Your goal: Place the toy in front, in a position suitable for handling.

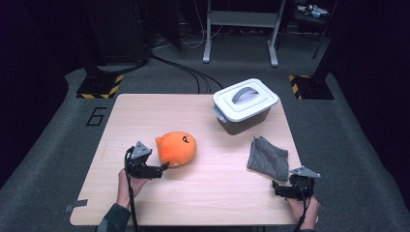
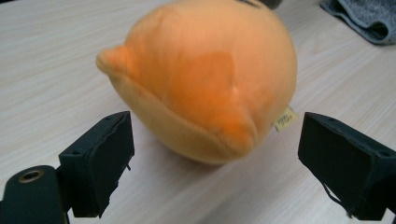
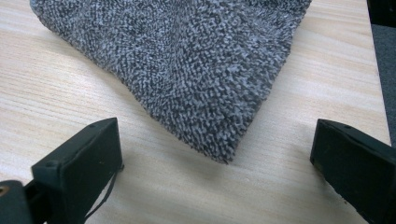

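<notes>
The left gripper (image 2: 215, 163) sits low at the near left of the bench (image 1: 193, 193), jaws spread wide just short of the orange plush toy (image 2: 205, 79), not touching it. The right gripper (image 3: 215, 177) gapes equally wide before a corner of the grey cloth (image 3: 187, 70). A lidded grey box (image 1: 244, 104) stands at the far edge.

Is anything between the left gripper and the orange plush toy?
Nothing visible. The left gripper is open, with the orange plush toy just ahead of its fingers, and there is bare table beside it.
</notes>
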A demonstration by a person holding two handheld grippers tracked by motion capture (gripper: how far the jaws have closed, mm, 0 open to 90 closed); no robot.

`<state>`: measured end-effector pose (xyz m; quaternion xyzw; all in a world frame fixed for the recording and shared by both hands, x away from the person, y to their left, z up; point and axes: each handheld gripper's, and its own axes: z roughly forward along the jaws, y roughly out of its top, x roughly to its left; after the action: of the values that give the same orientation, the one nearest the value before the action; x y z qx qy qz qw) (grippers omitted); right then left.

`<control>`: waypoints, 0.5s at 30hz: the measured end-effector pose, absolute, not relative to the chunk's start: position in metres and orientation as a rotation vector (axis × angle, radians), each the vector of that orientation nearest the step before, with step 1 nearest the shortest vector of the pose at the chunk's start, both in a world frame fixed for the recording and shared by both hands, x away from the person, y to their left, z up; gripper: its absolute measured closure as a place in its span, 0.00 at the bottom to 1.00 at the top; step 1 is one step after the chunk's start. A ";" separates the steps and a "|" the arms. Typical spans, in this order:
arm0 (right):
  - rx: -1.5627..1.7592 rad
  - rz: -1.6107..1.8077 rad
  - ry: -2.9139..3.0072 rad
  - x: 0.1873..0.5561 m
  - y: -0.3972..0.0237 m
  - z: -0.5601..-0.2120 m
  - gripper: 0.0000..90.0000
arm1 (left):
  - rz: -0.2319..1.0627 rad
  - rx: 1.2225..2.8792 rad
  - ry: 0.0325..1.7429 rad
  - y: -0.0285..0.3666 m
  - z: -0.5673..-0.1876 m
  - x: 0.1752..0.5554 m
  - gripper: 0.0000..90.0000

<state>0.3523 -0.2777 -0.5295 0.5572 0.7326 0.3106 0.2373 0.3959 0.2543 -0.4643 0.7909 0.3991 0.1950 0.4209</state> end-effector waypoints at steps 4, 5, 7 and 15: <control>1.530 0.850 2.008 0.352 -0.277 -0.530 0.01 | 0.482 1.982 1.002 0.251 -0.454 0.409 0.12; 1.524 0.850 2.010 0.352 -0.278 -0.530 0.01 | 0.483 1.981 1.002 0.249 -0.452 0.412 0.12; 1.533 0.852 2.005 0.352 -0.277 -0.530 0.01 | 0.480 1.985 1.002 0.246 -0.451 0.420 0.12; 1.524 0.852 2.011 0.352 -0.278 -0.530 0.02 | 0.465 2.046 1.021 0.233 -0.464 0.435 0.23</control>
<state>0.3523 -0.2778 -0.5296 0.5559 0.7336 0.3107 0.2372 0.4354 0.2332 -0.4636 0.8061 0.4022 0.1833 0.3935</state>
